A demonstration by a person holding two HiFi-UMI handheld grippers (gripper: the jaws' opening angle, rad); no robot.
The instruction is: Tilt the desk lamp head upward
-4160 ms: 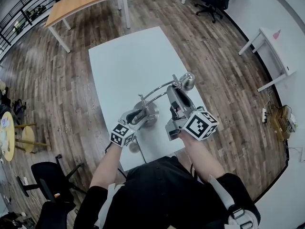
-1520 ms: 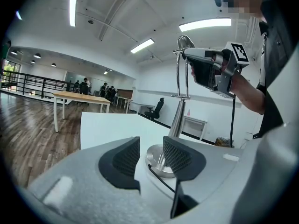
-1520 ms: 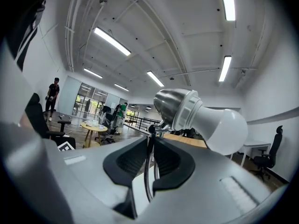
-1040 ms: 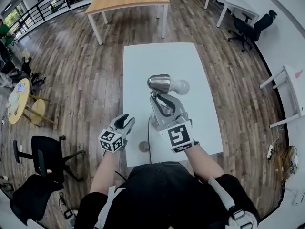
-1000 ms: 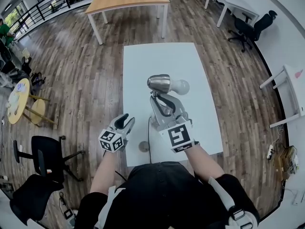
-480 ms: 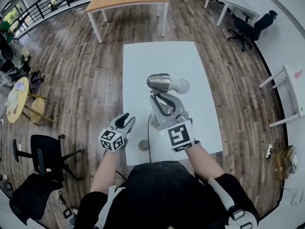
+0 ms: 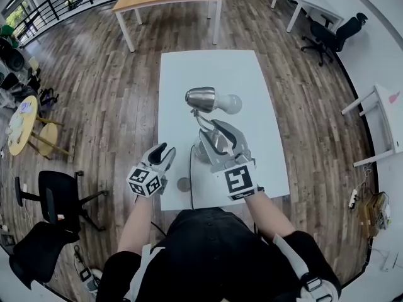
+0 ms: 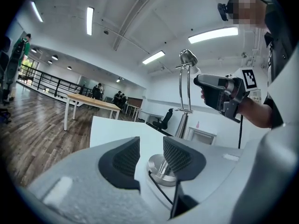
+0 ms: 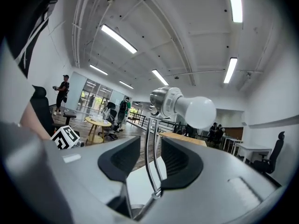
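Right gripper [image 7: 219, 133] just opened, jaws flanking lamp [image 7: 203, 98] stem, not pressing. Left gripper [image 7: 162, 151] apart, empty, at surface [image 7: 214, 68] left edge. Lamp on near half, head raised; open surface beyond.

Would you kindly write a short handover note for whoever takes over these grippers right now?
Left gripper: open, empty, near the lamp base.
Right gripper: jaws just opened; the lamp stem stands between them, ungripped.
Lamp stands on the white table, lamp head raised, bulb about level.
Done: tilt appears made.
Left: back the right gripper off the stem.
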